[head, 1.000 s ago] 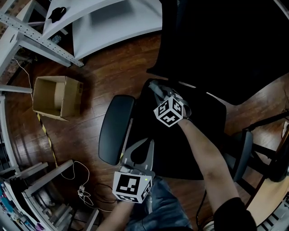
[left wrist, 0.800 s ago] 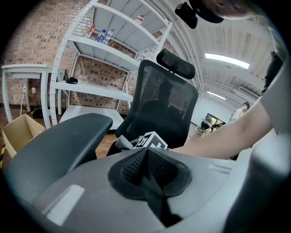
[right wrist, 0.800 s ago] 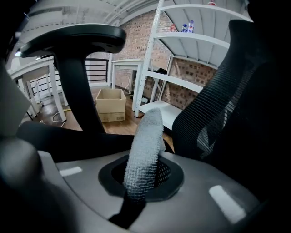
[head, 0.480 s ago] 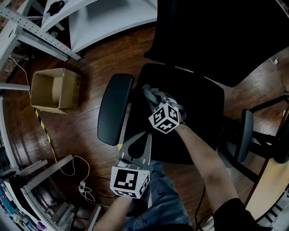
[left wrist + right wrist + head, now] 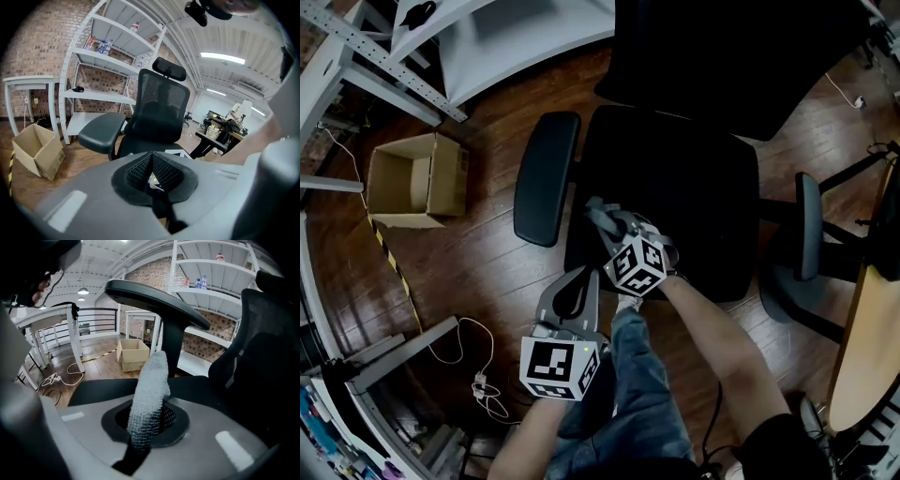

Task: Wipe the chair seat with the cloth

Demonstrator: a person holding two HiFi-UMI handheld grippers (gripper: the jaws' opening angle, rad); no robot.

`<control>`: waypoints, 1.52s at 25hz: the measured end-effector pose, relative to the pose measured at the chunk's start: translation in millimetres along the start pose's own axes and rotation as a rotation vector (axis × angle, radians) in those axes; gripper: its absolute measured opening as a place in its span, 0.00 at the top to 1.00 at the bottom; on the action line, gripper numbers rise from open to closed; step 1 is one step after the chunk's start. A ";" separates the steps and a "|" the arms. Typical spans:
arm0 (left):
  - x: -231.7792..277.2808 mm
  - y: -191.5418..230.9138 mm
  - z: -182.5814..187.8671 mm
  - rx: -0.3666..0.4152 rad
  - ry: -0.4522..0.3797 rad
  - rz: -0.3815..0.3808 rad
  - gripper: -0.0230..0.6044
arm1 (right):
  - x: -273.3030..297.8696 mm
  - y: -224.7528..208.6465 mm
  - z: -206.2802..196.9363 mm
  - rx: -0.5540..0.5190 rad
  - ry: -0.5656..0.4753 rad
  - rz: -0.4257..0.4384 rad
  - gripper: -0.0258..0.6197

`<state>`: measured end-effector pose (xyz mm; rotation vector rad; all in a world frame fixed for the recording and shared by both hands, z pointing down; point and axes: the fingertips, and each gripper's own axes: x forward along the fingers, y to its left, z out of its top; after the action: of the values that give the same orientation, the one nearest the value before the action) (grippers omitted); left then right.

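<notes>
Head view: the right gripper (image 5: 600, 217) lay over the front-left corner of the chair seat (image 5: 684, 187), beside the armrest (image 5: 546, 178). The left gripper (image 5: 578, 281) hung off the seat's front edge.

Left gripper view: the jaws were pressed together with nothing between them.

Right gripper view: the jaws were clamped on the cloth (image 5: 149, 390), which projected toward the armrest.

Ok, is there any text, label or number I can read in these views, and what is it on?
No readable text anywhere.
Bottles on the shelf: labels too small to read.
Cardboard box: no print visible.
Marker cubes: black-and-white square patterns only, no letters or digits.
</notes>
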<state>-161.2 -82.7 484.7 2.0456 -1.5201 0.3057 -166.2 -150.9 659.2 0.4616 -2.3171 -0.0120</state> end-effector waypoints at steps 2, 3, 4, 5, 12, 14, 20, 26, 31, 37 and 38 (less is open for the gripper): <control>-13.2 1.9 -8.0 0.011 -0.002 -0.001 0.96 | -7.1 21.6 -0.4 0.000 -0.004 -0.001 0.94; -19.8 3.5 -11.1 0.012 -0.002 0.003 0.96 | -10.5 32.2 0.4 -0.003 -0.009 -0.002 0.94; -26.1 4.9 -14.2 0.011 -0.002 0.008 0.96 | -13.8 42.8 1.3 -0.008 -0.013 -0.002 0.94; -32.0 6.0 -17.6 0.009 -0.001 0.011 0.96 | -16.8 53.4 1.7 -0.013 -0.016 -0.002 0.94; -61.9 11.9 -34.0 0.001 -0.012 0.021 0.96 | -30.2 115.9 7.6 -0.028 -0.027 0.031 0.94; -66.5 13.0 -36.9 -0.008 -0.015 0.026 0.96 | -32.6 133.5 7.2 -0.039 -0.028 0.049 0.94; -68.2 12.9 -40.7 -0.021 -0.021 0.035 0.96 | -35.7 148.1 2.4 -0.046 -0.024 0.067 0.94; -51.5 4.9 -33.6 -0.042 -0.032 0.029 0.96 | -53.5 99.4 19.8 -0.054 -0.080 0.016 0.94; -21.7 -13.3 -10.8 -0.032 -0.050 -0.004 0.96 | -59.0 -1.9 23.4 -0.094 -0.070 -0.088 0.94; 26.8 -29.2 29.5 -0.046 -0.074 -0.026 0.96 | -44.6 -120.5 19.5 -0.138 -0.002 -0.167 0.94; 35.1 -31.5 35.1 -0.043 -0.075 -0.033 0.96 | -40.8 -137.9 18.0 -0.136 0.009 -0.175 0.94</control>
<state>-125.5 -124.5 464.0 2.0667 -1.5222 0.1841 -107.6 -268.6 598.3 0.5917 -2.2430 -0.2498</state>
